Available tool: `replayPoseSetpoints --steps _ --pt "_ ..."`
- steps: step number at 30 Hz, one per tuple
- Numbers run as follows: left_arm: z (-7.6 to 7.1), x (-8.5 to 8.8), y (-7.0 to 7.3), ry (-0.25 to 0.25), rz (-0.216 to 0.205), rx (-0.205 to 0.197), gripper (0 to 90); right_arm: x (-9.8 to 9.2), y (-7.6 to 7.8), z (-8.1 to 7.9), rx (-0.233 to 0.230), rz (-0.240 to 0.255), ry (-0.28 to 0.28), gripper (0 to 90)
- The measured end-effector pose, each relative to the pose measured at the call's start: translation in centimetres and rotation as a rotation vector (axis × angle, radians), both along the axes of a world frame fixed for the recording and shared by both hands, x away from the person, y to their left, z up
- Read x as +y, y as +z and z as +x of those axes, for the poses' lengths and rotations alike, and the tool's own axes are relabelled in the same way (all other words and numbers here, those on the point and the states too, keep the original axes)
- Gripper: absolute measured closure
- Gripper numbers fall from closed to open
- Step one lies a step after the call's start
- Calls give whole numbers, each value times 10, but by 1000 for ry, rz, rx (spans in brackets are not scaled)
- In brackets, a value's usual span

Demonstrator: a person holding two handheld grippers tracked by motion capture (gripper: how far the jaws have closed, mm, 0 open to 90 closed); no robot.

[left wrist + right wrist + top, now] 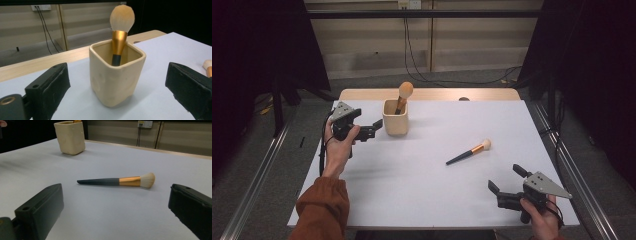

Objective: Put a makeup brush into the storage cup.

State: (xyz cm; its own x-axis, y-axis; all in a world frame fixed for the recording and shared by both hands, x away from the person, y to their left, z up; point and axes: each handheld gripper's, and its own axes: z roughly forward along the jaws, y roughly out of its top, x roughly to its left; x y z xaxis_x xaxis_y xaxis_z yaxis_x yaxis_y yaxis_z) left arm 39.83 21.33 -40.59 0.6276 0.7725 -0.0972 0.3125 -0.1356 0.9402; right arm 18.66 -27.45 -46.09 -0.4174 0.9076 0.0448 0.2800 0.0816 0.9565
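Table (422, 190): white top, wooden strip along far edge.

Cup (395, 118): cream, square, upright at far left of table. Brush in cup (403, 95) stands handle down, round head above rim, leaning on far wall.

Left gripper (371, 131): just left of cup, jaws spread wide, nothing between pads; cup sits ahead of jaws in left gripper view, not touched.

Right gripper (507, 181): near right corner, jaws wide apart, empty.

Loose brush (469, 152): flat on table between cup and right gripper, head toward far right, well clear of both grippers.
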Motion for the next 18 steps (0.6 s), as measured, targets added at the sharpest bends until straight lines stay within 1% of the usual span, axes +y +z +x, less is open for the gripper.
replayPoseSetpoints --steps 1,3,6,10,12,15,17,18 --pt "-1 1 -1 -5 -11 1 47 0 0 0 1 0 -2 0" --pt "-5 3 -3 -12 -11 -2 49 0 0 0 1 0 -2 0" --pt "-11 7 -5 -10 -49 3 47 -1 0 0 2 2 -4 0" --pt "-19 9 -7 -3 -34 6 45 0 0 0 2 0 -4 0" --pt "-25 10 -7 4 -24 -1 45 0 0 0 4 -2 -3 0" --pt "-32 12 -8 13 -13 4 46 1 0 0 2 -3 2 0" --pt "-38 14 -7 12 -22 11 45 1 0 0 3 -1 -4 0" --pt "-41 16 -7 16 -22 1 45 0 0 0 2 1 -6 0"
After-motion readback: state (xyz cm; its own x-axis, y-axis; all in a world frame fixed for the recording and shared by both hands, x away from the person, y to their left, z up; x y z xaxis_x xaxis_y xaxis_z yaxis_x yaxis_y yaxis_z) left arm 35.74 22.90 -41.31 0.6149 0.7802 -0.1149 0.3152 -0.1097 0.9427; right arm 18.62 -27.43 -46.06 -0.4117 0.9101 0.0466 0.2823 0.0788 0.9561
